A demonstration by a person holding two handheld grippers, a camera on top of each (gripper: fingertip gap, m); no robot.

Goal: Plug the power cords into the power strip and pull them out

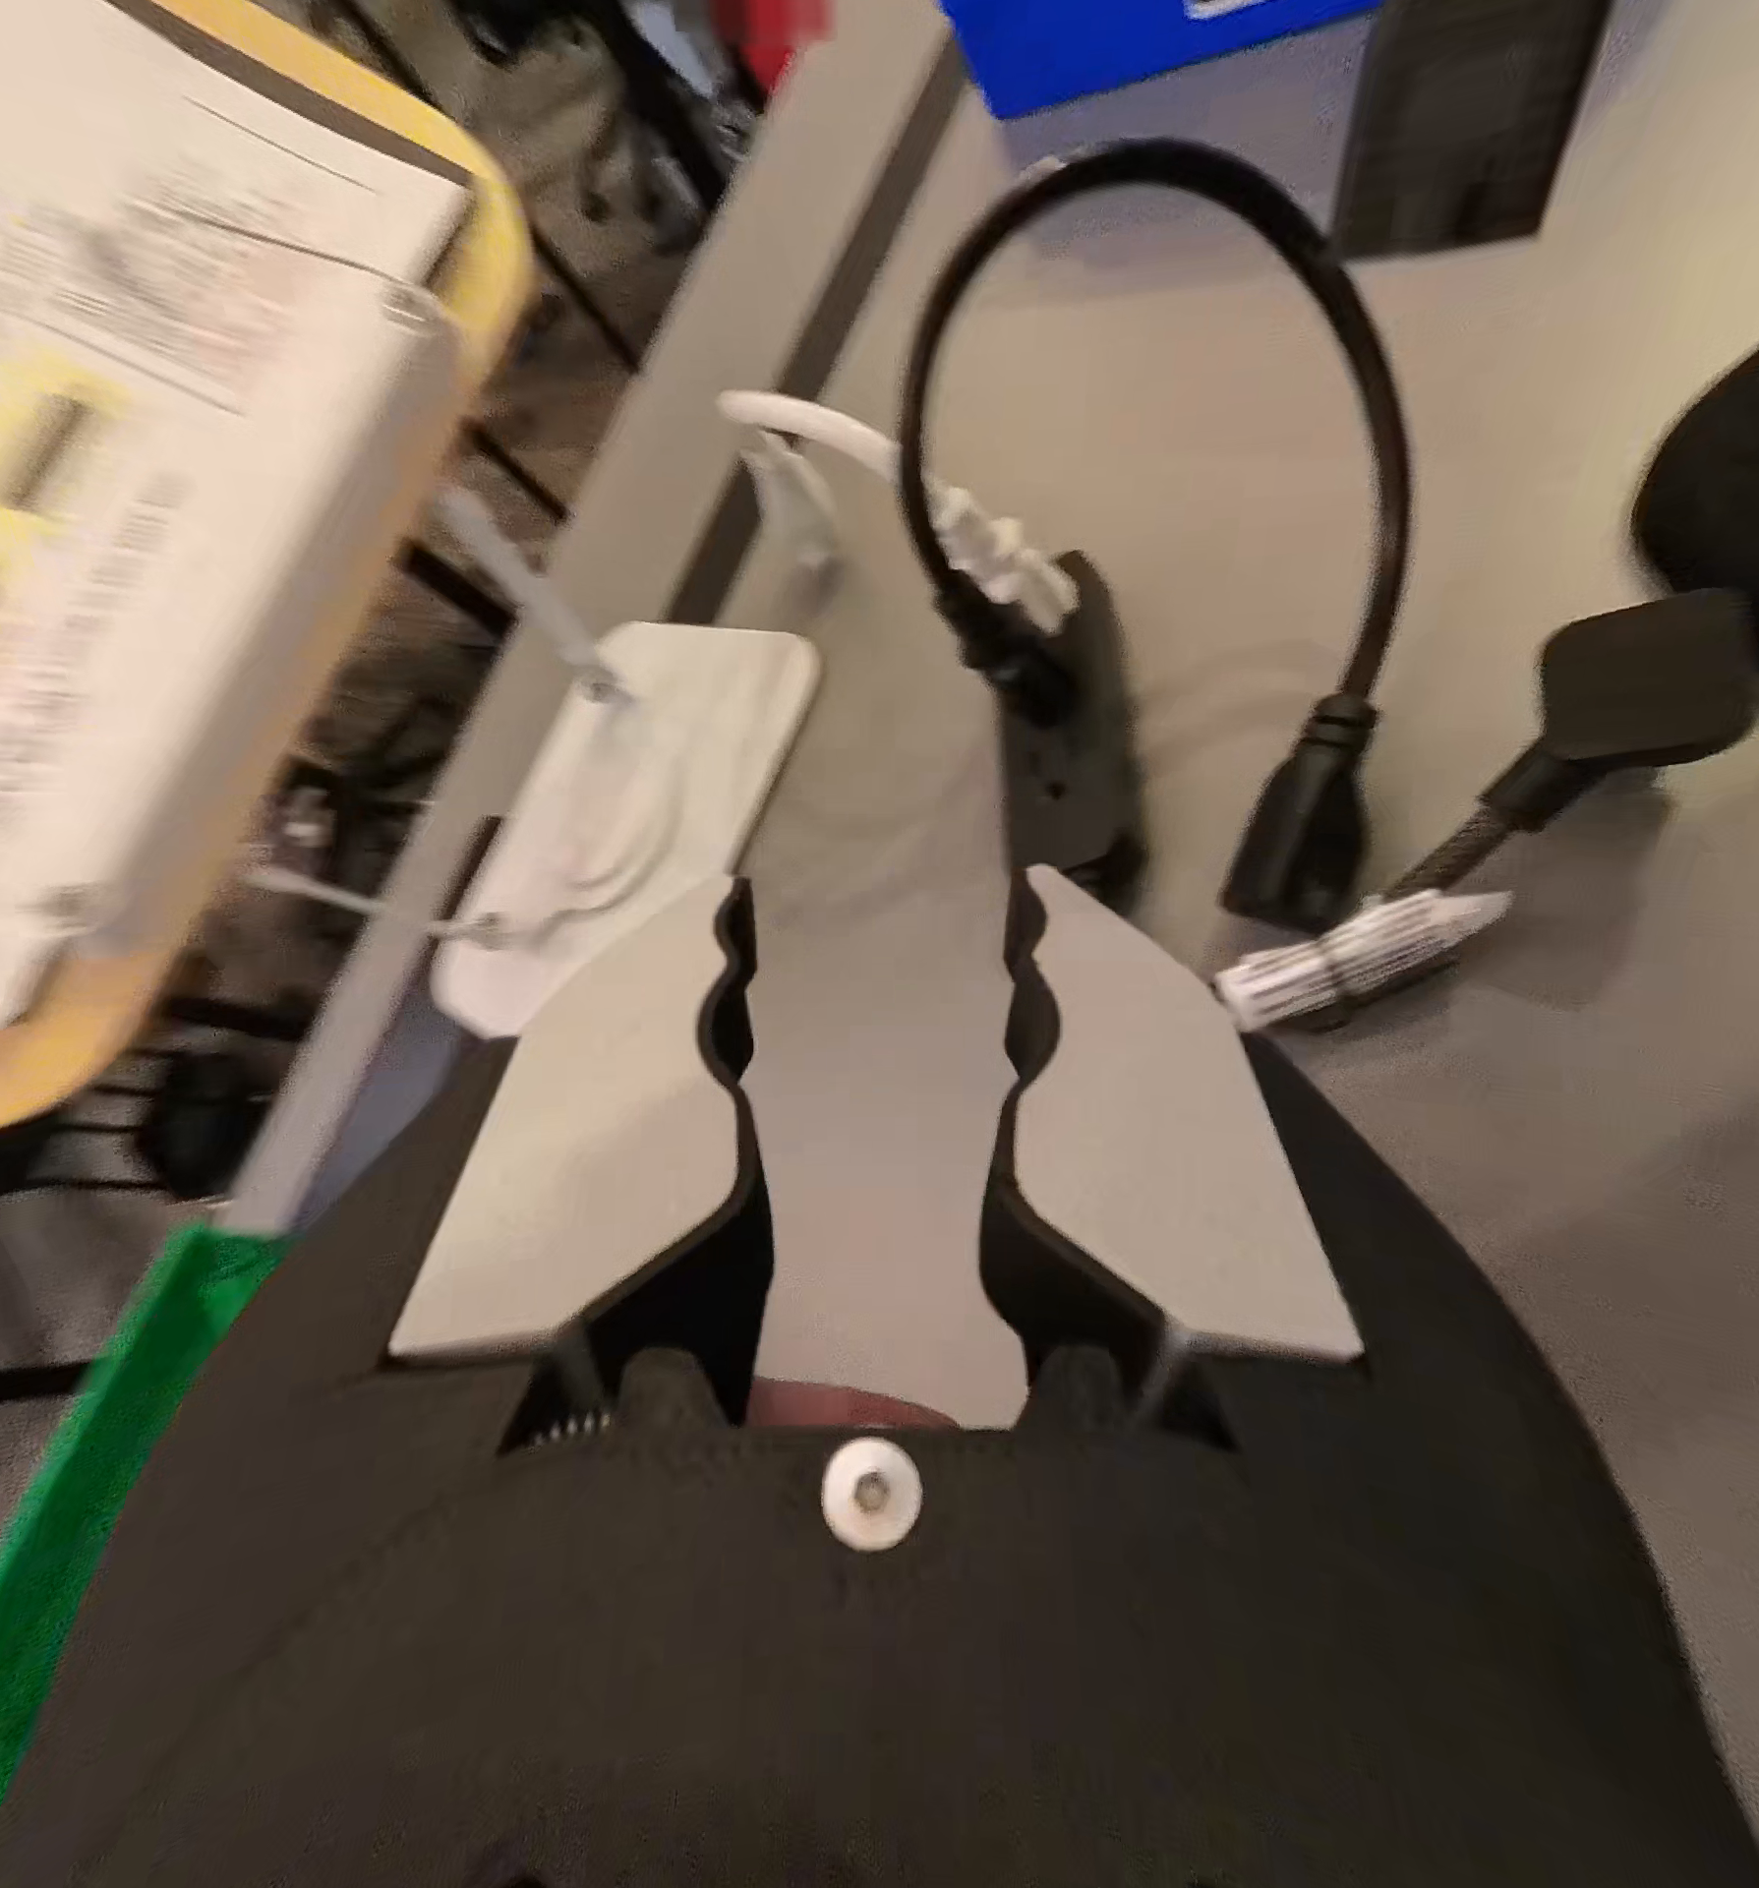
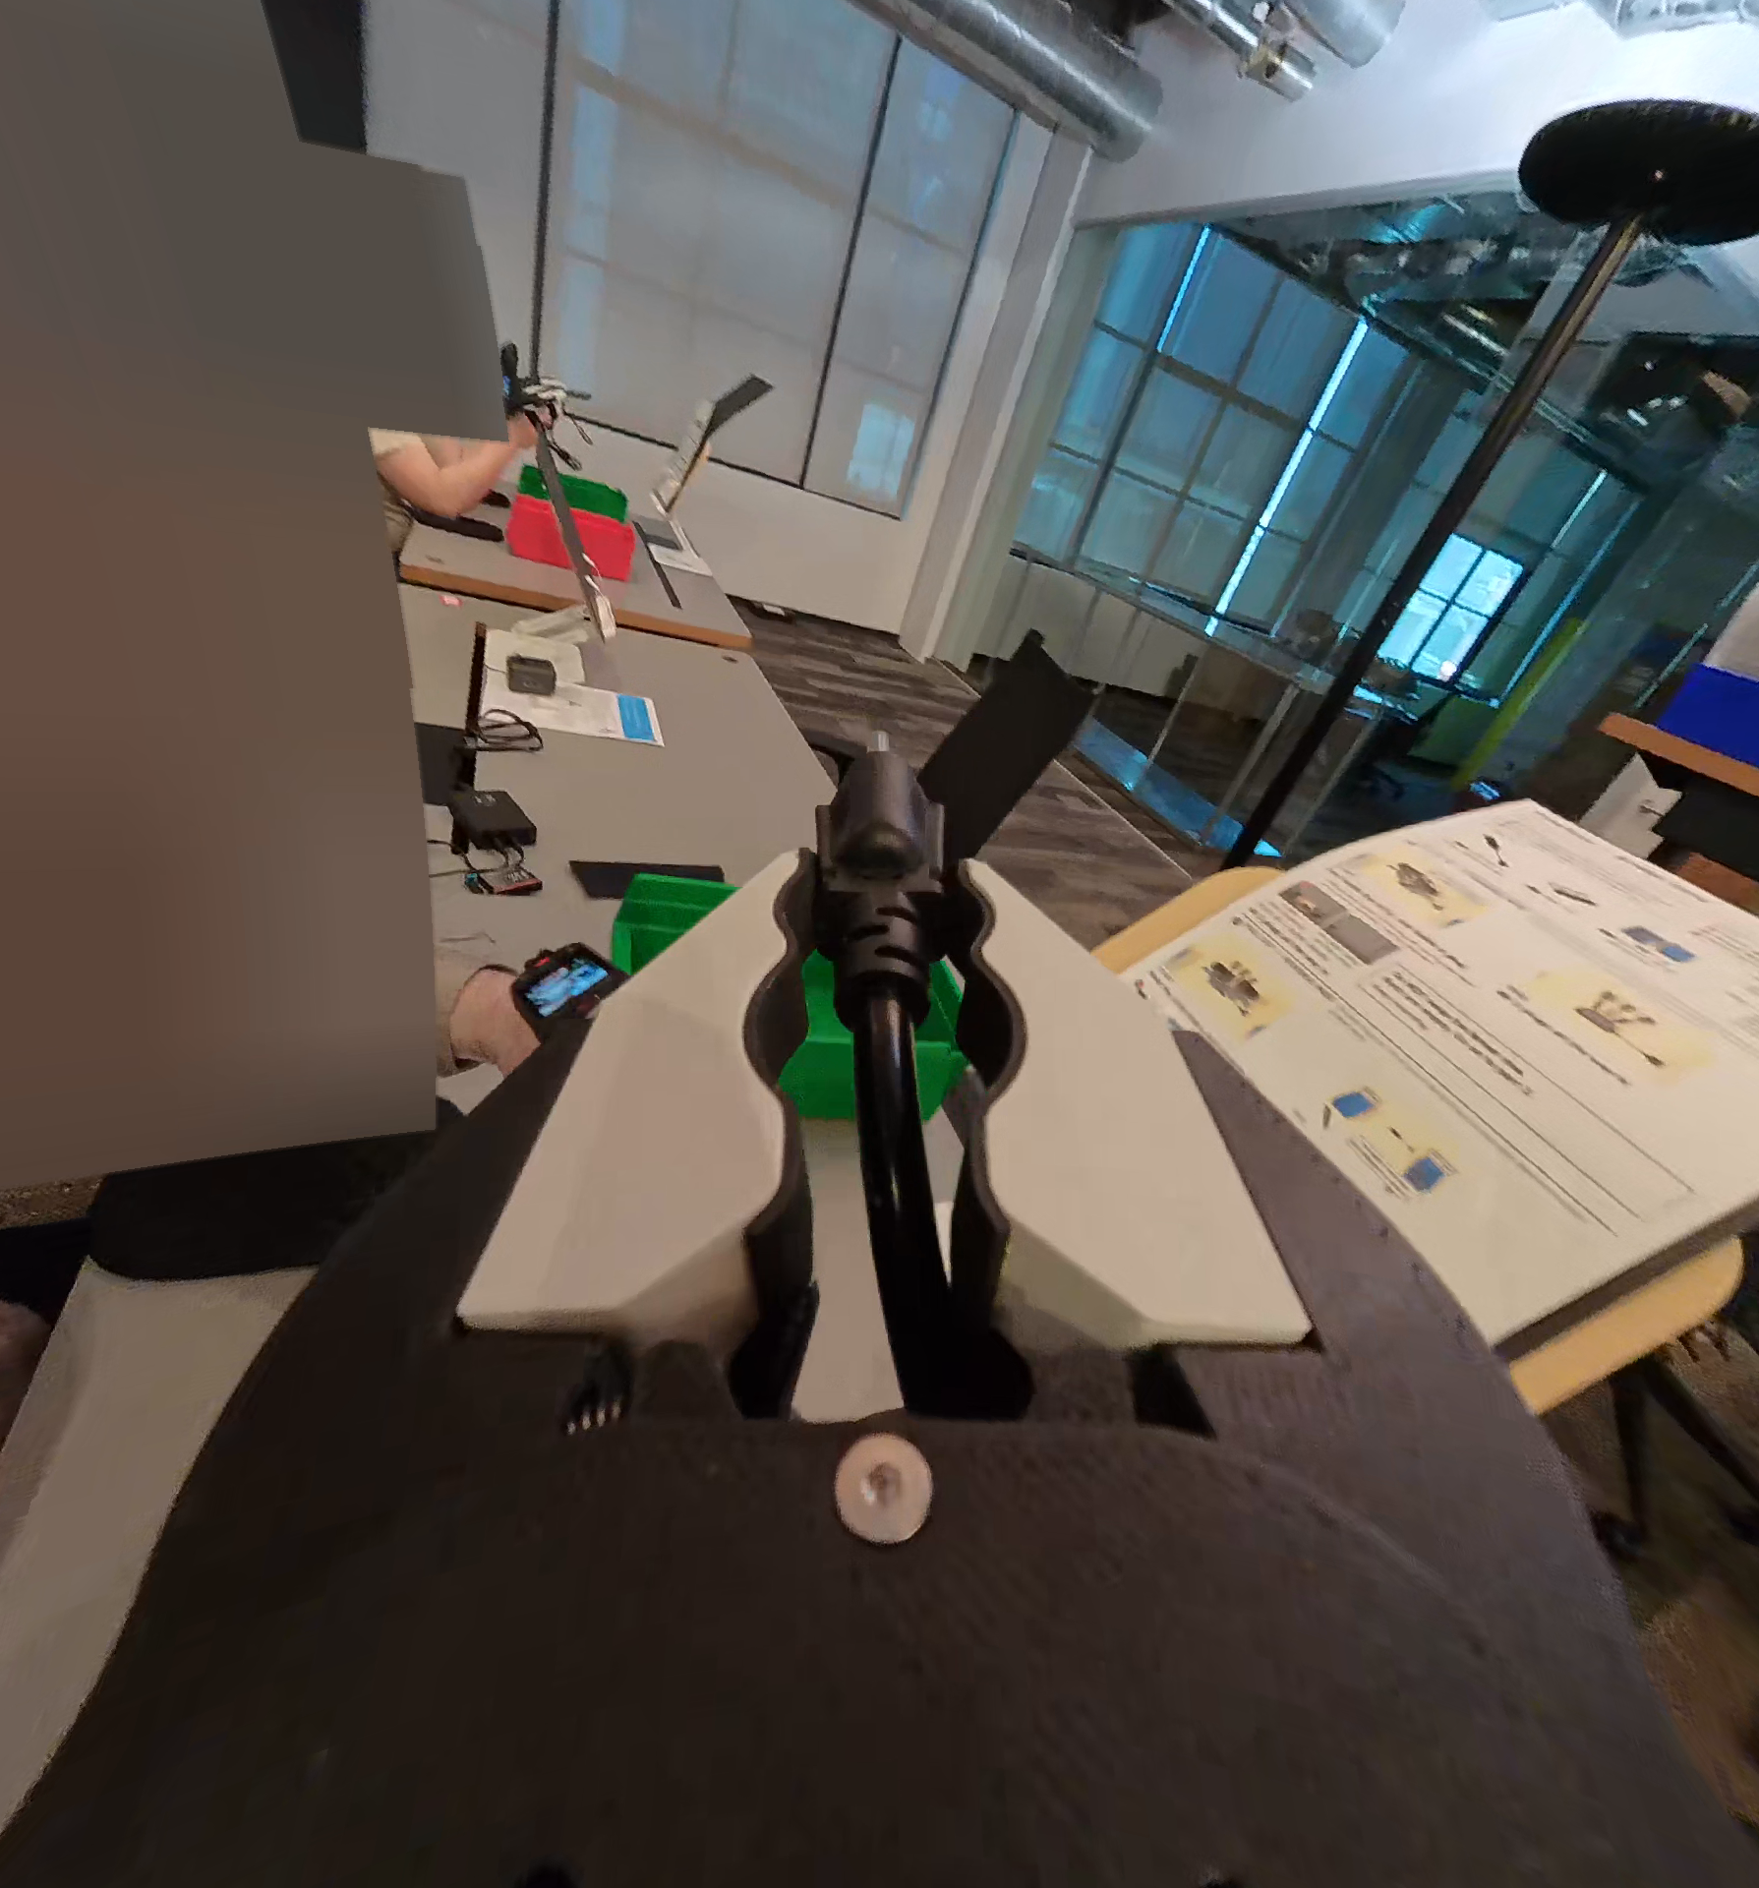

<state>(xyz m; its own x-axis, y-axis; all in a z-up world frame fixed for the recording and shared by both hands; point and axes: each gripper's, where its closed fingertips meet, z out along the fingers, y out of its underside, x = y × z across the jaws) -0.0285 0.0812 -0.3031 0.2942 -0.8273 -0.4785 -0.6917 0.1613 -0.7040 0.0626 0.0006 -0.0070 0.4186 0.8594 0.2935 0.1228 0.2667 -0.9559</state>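
The right gripper (image 2: pixel 880 899) clamps the black plug (image 2: pixel 880 848), so lower it squarely toward the white power strip (image 1: pixel 640 817), at ten o'clock from the open, empty left gripper (image 1: pixel 880 919).

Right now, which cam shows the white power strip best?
The left wrist view. The white power strip lies on the grey table just beyond the open left gripper, though blurred by motion. The right wrist view shows none of it: it looks across the room, with the right gripper shut on a black plug.
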